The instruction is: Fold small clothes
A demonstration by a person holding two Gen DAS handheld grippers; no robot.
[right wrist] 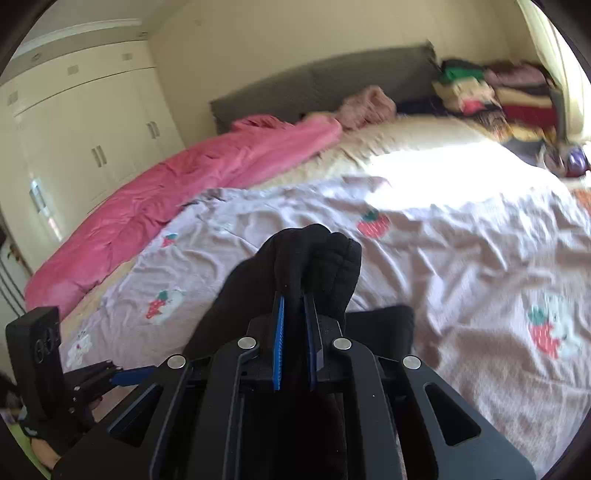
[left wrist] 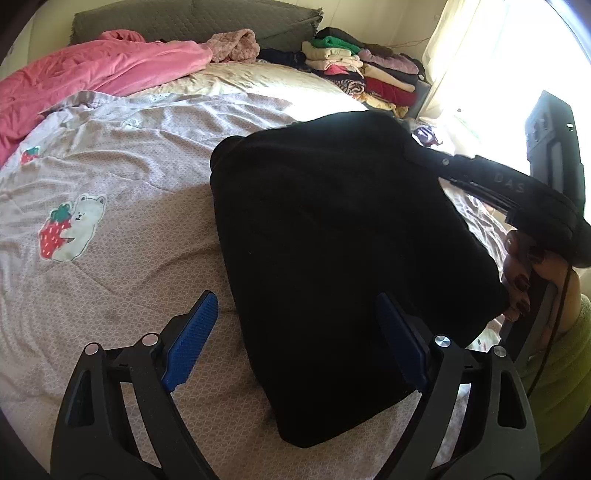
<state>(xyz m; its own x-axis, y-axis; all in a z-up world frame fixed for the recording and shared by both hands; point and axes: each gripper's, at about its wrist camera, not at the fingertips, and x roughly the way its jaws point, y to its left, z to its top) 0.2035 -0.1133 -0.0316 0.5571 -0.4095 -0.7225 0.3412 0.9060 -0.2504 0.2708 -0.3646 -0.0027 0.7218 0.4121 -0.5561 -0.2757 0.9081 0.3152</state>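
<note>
A black garment (left wrist: 347,258), folded into a thick block, lies on the pale strawberry-print bedcover (left wrist: 122,236). My left gripper (left wrist: 295,310) is open and empty, its blue pads (left wrist: 192,332) straddling the garment's near left corner. My right gripper (right wrist: 293,295) is shut on a bunched fold of the black garment (right wrist: 314,254) and holds it above the bedcover (right wrist: 461,251). In the left wrist view the right gripper (left wrist: 417,147) reaches in from the right onto the garment's far edge.
A pink blanket (left wrist: 92,74) lies along the bed's far left. A stack of folded clothes (left wrist: 362,70) sits at the head of the bed by the grey headboard (left wrist: 192,18). White wardrobes (right wrist: 74,122) stand left of the bed.
</note>
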